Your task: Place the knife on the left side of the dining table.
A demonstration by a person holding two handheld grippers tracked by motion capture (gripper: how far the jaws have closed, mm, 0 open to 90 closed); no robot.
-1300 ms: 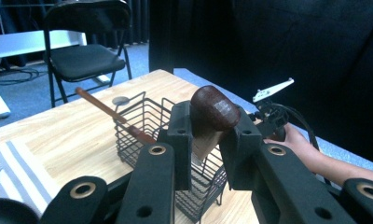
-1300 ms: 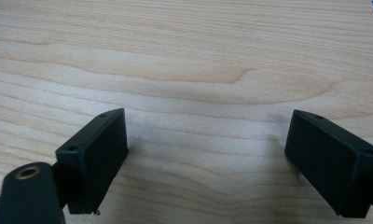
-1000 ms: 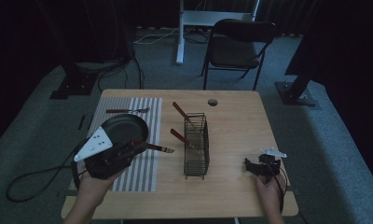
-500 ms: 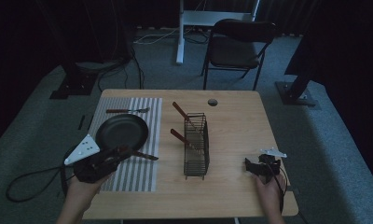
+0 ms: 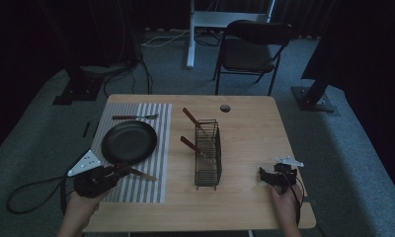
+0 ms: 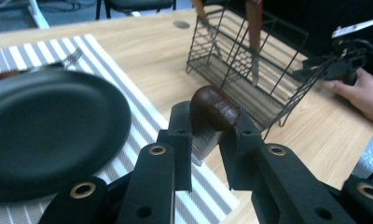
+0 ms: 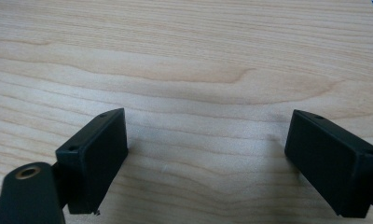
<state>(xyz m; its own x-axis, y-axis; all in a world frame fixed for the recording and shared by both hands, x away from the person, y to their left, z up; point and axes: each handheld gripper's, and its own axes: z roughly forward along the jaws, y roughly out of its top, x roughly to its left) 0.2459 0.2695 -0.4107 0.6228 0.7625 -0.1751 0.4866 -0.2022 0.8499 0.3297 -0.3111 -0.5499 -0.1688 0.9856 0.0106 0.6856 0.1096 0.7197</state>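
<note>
Knife clamped by its brown handle in left tongs over striped mat, black plate just beside, wire rack ahead, fork beyond plate, right tongs held wide open, empty, on worktop

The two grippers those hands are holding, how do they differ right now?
The left gripper is clamped on a brown-handled utensil over the striped mat; the right gripper stands open and empty over bare table. Both have black jaws and are hand-held.

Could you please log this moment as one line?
left gripper: shut on knife handle | right gripper: open, empty | plate on mat
</note>
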